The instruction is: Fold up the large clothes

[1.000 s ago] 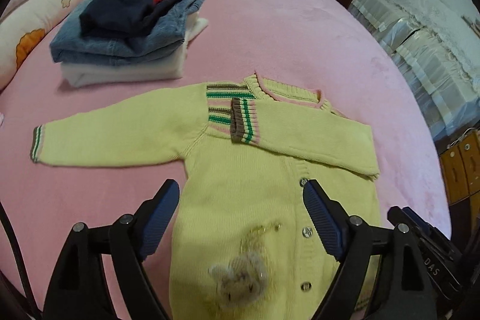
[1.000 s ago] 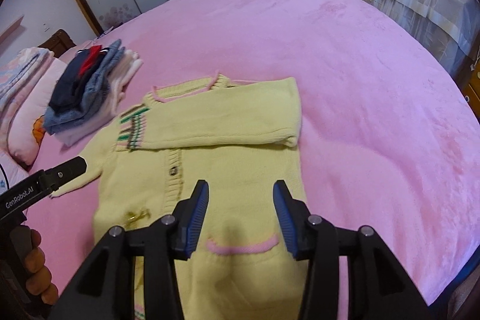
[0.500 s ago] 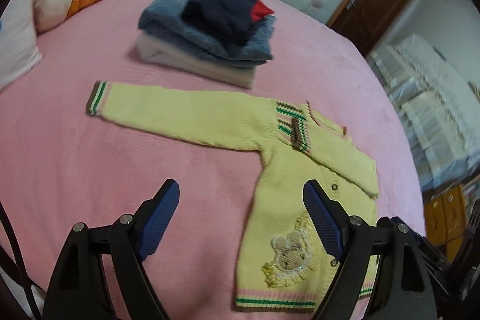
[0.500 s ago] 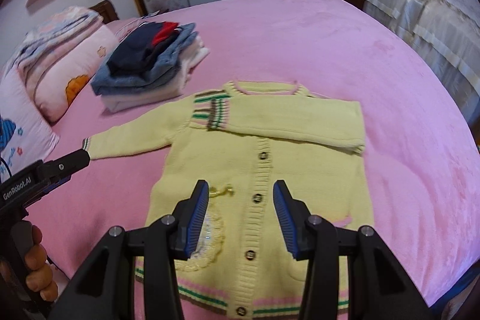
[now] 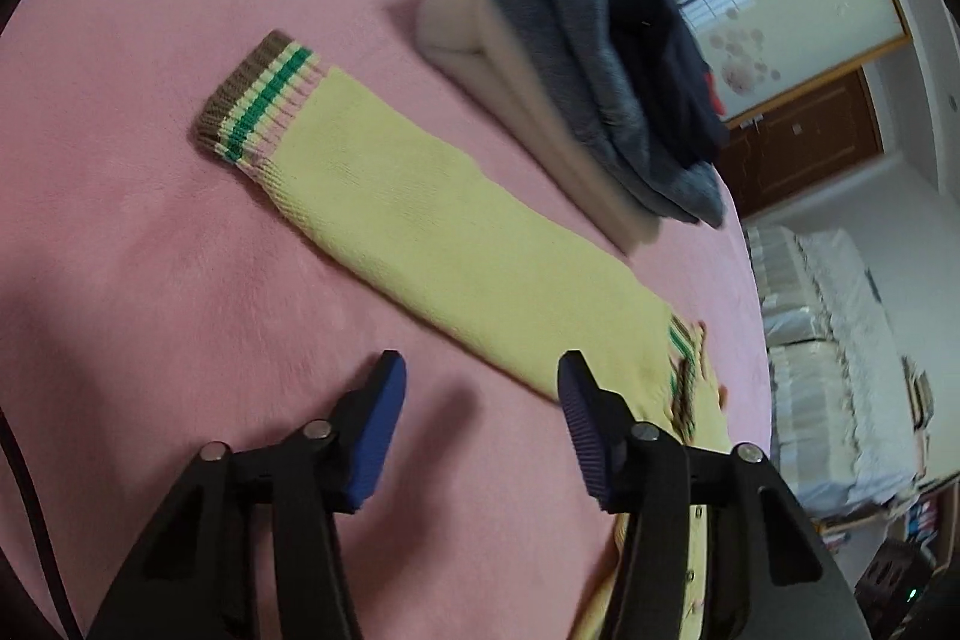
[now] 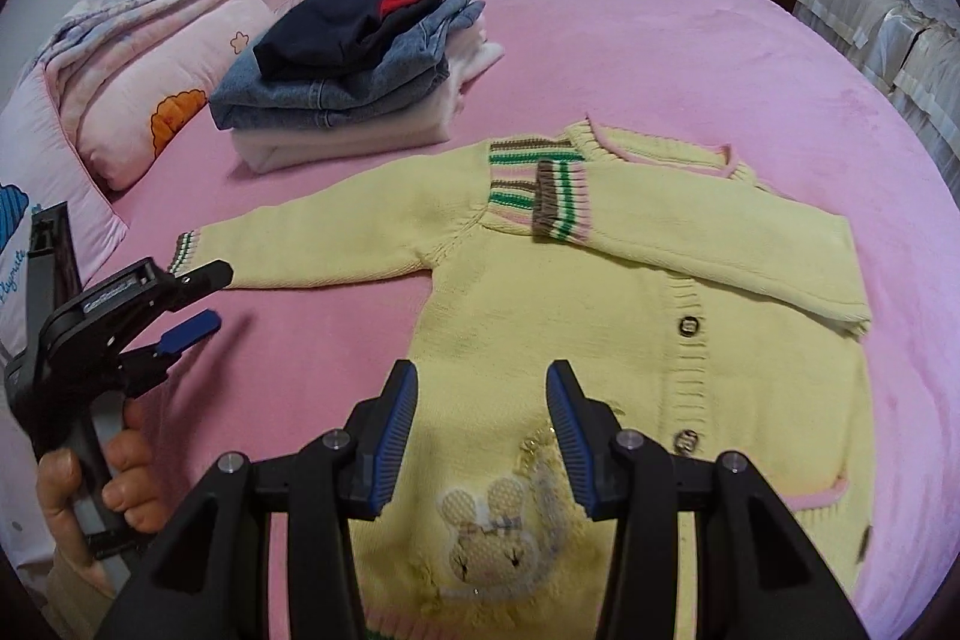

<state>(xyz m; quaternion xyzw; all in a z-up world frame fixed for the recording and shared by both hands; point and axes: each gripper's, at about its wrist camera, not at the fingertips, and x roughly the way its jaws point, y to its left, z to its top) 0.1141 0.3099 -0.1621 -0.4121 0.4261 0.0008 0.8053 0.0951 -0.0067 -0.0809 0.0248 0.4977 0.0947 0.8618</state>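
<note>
1. The yellow cardigan (image 6: 630,292) lies face up on the pink bed (image 6: 690,52), one sleeve already folded across the chest, the other sleeve (image 5: 420,220) stretched flat toward the pillows (image 6: 120,100). The left hand-held gripper (image 5: 474,400) hangs above the bed beside that sleeve, jaws closing with nothing between them; if they finish closing before reaching the knit, they will likely pinch air or only the bed cover
2. Its approach sits near the shoulder end, not the striped cuff (image 5: 258,100). A grab there could drag the body sideways and undo the folded sleeve
3. The right hand-held gripper (image 6: 480,430) hovers over the rabbit patch (image 6: 486,532), jaws partly apart and empty; with nothing pinning the cardigan, a pull on the sleeve may slide the whole garment
4. The folded stack (image 6: 360,58) lies near the sleeve; a wide swing could knock it over
5. Loose knit stretches, so a lift by one layer may leave a crooked fold
</note>
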